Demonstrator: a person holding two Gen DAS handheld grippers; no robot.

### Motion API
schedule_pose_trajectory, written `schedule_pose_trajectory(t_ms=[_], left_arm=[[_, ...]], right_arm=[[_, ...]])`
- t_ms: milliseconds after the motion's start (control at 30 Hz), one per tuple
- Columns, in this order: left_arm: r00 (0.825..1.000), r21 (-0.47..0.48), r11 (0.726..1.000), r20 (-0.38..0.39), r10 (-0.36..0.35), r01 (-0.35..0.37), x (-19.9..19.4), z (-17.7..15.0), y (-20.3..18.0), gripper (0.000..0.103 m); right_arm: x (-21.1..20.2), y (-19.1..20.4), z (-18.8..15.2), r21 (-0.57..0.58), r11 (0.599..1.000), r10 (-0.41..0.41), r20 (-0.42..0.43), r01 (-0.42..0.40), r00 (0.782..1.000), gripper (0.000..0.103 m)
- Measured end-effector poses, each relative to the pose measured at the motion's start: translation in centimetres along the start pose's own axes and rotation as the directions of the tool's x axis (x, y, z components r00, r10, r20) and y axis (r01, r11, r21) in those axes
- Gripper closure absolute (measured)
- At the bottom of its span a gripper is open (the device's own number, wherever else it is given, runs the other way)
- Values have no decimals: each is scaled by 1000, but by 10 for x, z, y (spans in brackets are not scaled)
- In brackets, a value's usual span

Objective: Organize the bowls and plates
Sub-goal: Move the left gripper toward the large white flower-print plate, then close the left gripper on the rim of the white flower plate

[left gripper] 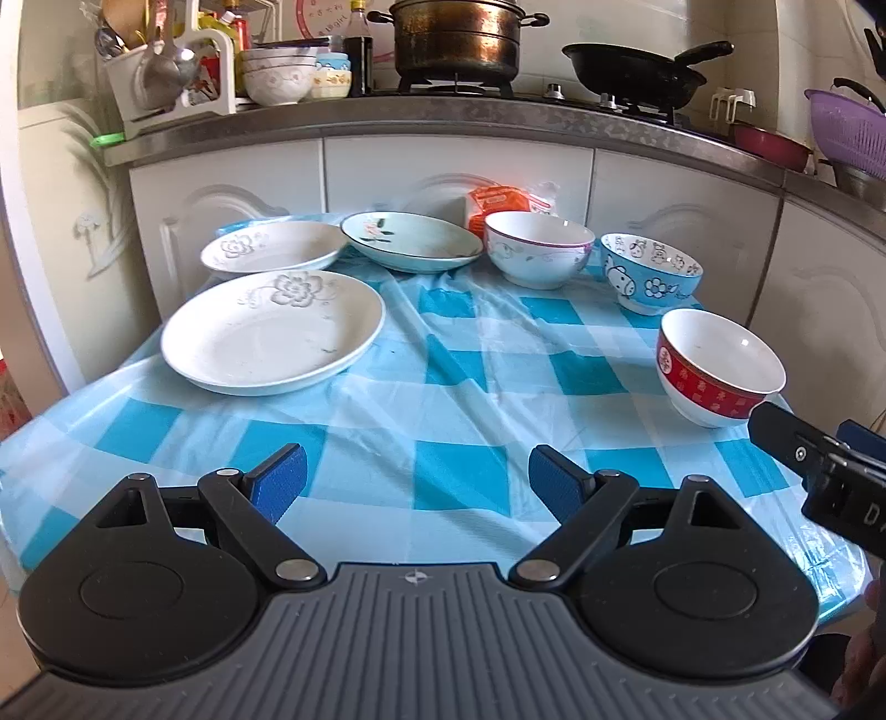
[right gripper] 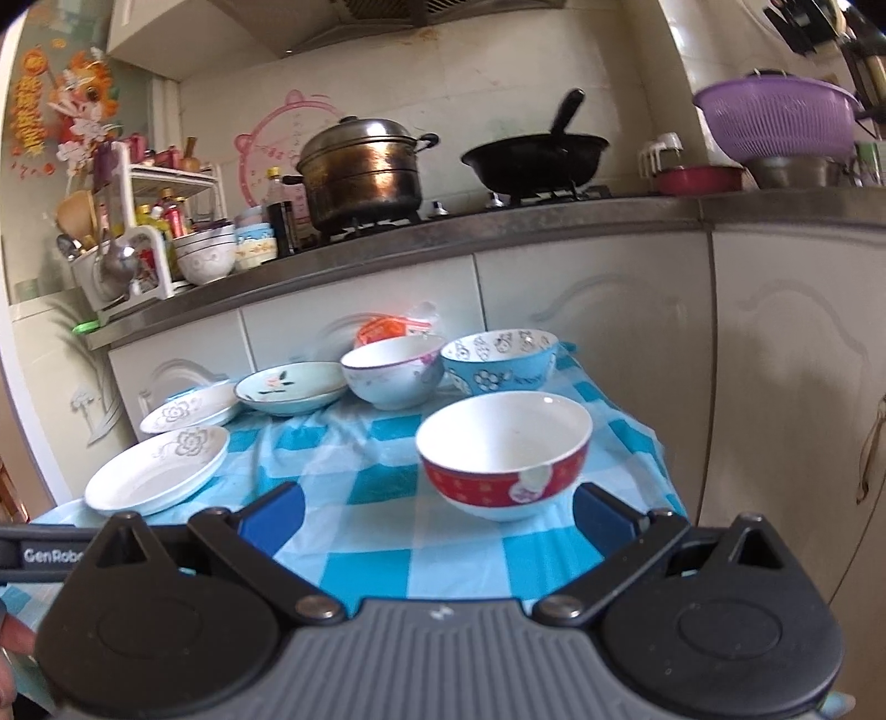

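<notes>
Blue-and-white checked tablecloth (left gripper: 443, 399) over the table. Orange packet (left gripper: 495, 206) at its far edge, 12 o'clock. On the counter: steamer pot (left gripper: 457, 36) at 12 o'clock, black wok (left gripper: 637, 69) at 1 o'clock, purple colander (left gripper: 844, 130) at 2 o'clock, utensil holder (left gripper: 160, 83) at 10 o'clock.

Left wrist view: we look low across table (left gripper: 443, 387) toward counter (left gripper: 443, 119). Right wrist view: closer, from right. We share dishes, stove.
</notes>
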State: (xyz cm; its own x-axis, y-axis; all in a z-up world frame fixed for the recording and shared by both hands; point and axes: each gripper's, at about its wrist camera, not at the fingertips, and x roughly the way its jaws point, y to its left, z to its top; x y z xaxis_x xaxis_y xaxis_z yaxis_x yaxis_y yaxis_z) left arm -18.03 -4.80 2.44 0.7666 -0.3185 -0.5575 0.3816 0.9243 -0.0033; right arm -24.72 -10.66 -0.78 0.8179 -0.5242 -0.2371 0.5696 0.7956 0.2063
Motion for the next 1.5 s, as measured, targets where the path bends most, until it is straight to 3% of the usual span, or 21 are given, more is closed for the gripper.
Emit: schedule_pose_trajectory(t_ms=[200, 433, 667, 867, 1167, 1333, 1500], left_arm=[[1000, -16, 1000, -1, -10, 10, 10, -1, -1, 0], [1000, -109, 994, 17, 26, -24, 25, 9, 19, 0], [990, -278, 956, 69, 122, -98, 40, 36, 77, 0], [964, -362, 914, 113, 239, -184, 58, 60, 137, 0], [972, -444, 885, 107, 210, -142, 102, 69, 206, 0], [977, -445, 888, 106, 184, -119, 120, 65, 216, 1], [985, -438, 894, 92, 149, -94, 130, 55, 213, 9]], right_arm=[[9, -18, -2, 48, 999, -2, -26, 3, 1000, 1], [16, -20, -4, 68, 997, 40, -58, -36, 998, 1], [27, -6, -3, 40, 995, 93, -90, -90, 992, 1], [38, 16, 2, -3, 991, 135, -108, -136, 985, 1], [69, 59, 10, -14, 975, 218, -171, -223, 961, 1], [94, 87, 22, -7, 966, 252, -178, -258, 951, 1], [122, 108, 30, 19, 960, 280, -185, -281, 942, 1]])
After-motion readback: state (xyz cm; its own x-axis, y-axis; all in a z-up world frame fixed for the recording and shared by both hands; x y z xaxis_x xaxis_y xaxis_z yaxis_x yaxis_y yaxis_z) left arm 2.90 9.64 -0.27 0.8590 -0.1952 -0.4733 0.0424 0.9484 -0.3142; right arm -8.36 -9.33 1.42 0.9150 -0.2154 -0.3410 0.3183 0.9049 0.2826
